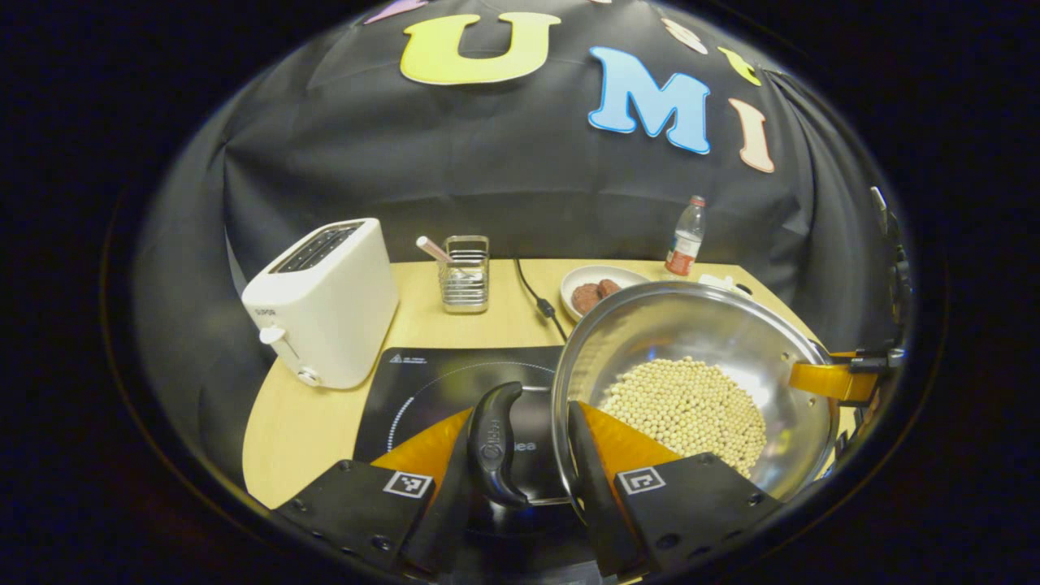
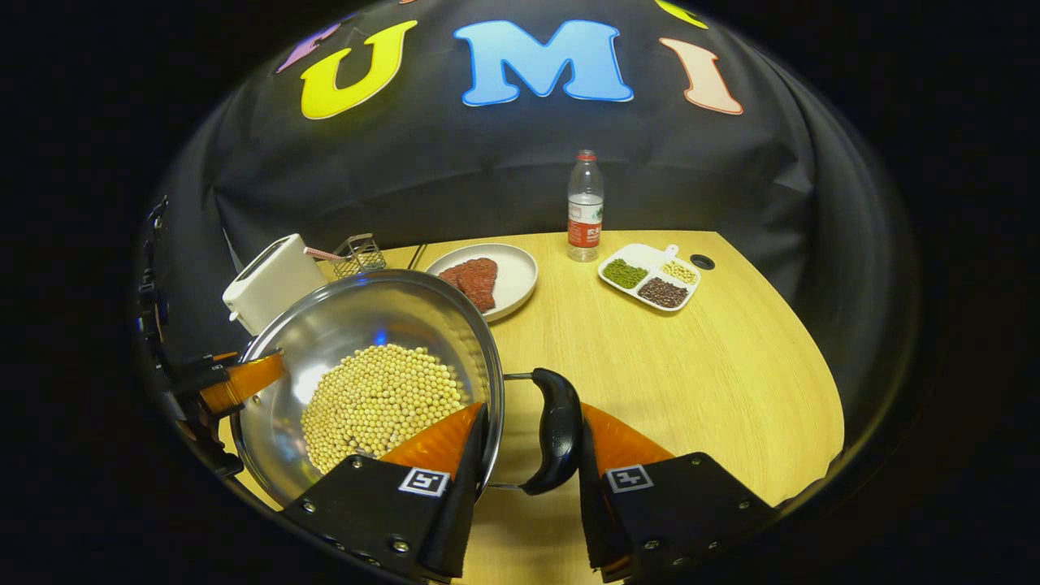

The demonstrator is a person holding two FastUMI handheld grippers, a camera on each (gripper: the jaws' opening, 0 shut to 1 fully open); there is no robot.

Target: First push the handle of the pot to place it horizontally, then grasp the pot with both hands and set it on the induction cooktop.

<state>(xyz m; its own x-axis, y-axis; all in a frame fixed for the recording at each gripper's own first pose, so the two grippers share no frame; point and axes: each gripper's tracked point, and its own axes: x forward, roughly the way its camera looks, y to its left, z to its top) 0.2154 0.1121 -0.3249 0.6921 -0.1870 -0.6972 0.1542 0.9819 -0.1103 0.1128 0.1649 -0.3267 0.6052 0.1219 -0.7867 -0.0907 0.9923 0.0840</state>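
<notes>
A steel pot (image 1: 715,341) holding soybeans (image 1: 691,406) sits between both grippers, its left part over the black induction cooktop (image 1: 422,390). My left gripper (image 1: 520,414) is shut on the pot's left side: one finger presses outside the black handle (image 1: 494,443), the other inside the rim. In the right gripper view my right gripper (image 2: 532,414) clamps the other black handle (image 2: 556,431) and the pot (image 2: 366,317) wall the same way. Each gripper shows across the pot from the other: the right gripper (image 1: 829,380) and the left gripper (image 2: 244,378). Whether the pot's base touches anything is hidden.
A white toaster (image 1: 325,301) stands left of the cooktop, with a wire holder (image 1: 465,276) and a black cord (image 1: 540,305) behind it. A plate of meat (image 2: 487,280), a bottle (image 2: 585,207) and a divided dish of beans (image 2: 650,280) sit toward the back of the wooden table (image 2: 691,366).
</notes>
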